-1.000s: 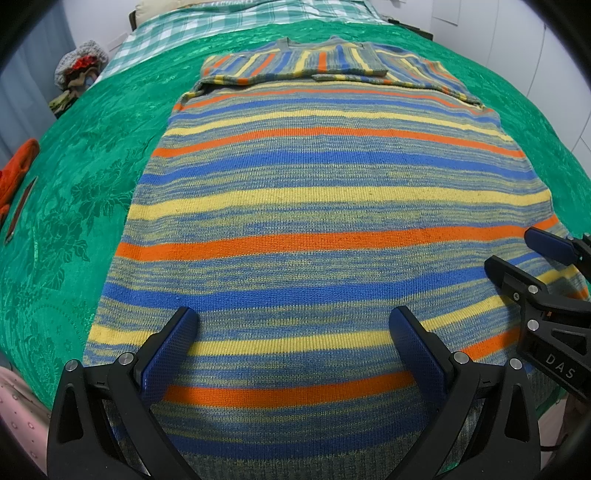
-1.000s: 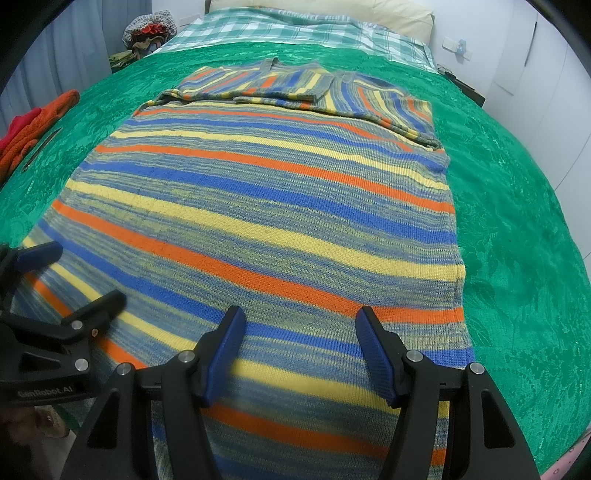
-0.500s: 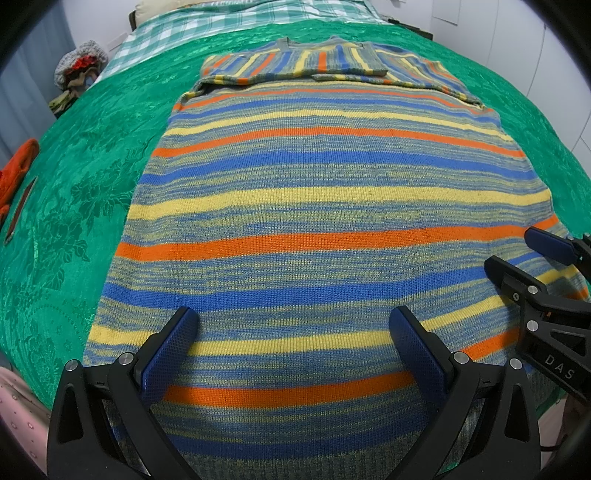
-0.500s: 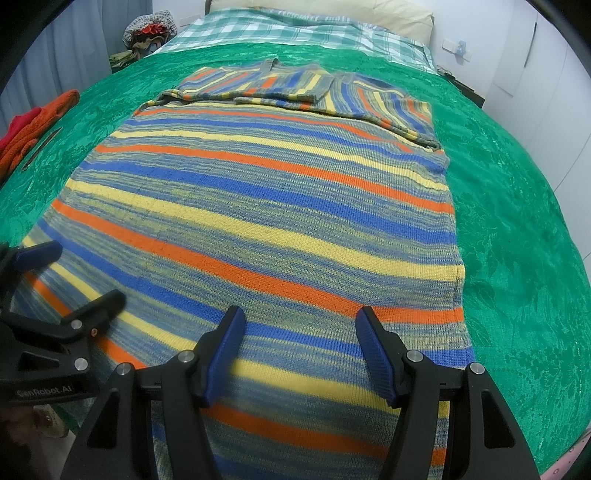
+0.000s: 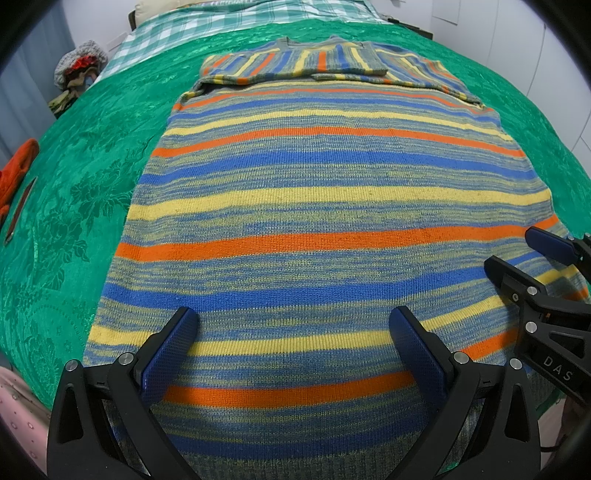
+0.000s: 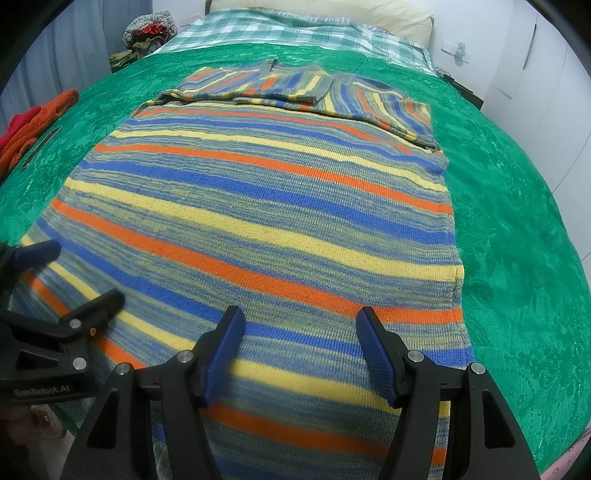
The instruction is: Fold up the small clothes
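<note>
Both grippers poised over the near hem of the striped knit sweater, nothing grabbed yet. Reads as the pause before the bottom-to-top fold: sleeves look already folded in across the chest at the far end, body lies flat, lengthwise fold not started.

Left gripper: jaws wide, blue pads apart with bare knit between them, over the left part of the hem. Can't tell whether the tips touch the fabric; they pinch nothing.

Right gripper: jaws at a moderate gap, clearly narrower than the left, also empty, over the right part of the hem near the sweater's right edge. Same doubt on contact.

Each gripper shows at the edge of the other's view, so they sit side by side along the hem, apart.

Next move, my call: drop both onto the ribbed hem band, pinch both layers near the two corners, lift together and carry the hem toward the collar. Knit is soft and stretchy; uneven lift will skew the stripes, and a shallow pinch may take the top layer only.

Further out: the sweater lies centred on the green patterned bedspread, collar away. Folded sleeves lie across the chest. Beyond them, the green-and-white checked sheet. Orange cloth at the bed's left edge, well clear.
</note>
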Demonstrator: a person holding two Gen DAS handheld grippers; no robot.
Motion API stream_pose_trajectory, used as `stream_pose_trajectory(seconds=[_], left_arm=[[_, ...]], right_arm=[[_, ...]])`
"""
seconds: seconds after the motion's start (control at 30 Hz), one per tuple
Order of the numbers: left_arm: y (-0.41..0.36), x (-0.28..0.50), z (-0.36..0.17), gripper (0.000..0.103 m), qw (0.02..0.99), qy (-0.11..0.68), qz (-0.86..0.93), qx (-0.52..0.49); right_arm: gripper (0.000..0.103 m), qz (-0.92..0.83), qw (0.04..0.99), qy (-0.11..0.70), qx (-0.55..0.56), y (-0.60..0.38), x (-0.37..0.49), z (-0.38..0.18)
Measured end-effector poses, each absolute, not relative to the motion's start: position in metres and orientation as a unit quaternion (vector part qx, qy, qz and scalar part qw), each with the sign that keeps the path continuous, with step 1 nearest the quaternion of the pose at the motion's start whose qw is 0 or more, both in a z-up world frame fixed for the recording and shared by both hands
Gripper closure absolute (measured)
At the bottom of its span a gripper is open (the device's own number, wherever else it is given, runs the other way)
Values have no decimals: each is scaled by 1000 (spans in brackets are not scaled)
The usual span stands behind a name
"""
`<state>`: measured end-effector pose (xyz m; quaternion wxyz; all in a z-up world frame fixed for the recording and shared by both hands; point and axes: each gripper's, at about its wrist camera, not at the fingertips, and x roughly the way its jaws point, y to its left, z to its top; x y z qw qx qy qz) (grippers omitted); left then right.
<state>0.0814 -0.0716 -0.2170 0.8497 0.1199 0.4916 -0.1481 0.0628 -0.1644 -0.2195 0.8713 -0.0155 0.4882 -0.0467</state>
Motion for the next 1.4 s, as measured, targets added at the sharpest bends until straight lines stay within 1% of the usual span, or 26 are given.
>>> stream_pose_trajectory(seconds=[1.4], left_arm=[[-71,81,-215,1,846,495,-153,124]], right_arm=[[36,-44,870,491,-10,-165,63,-220]])
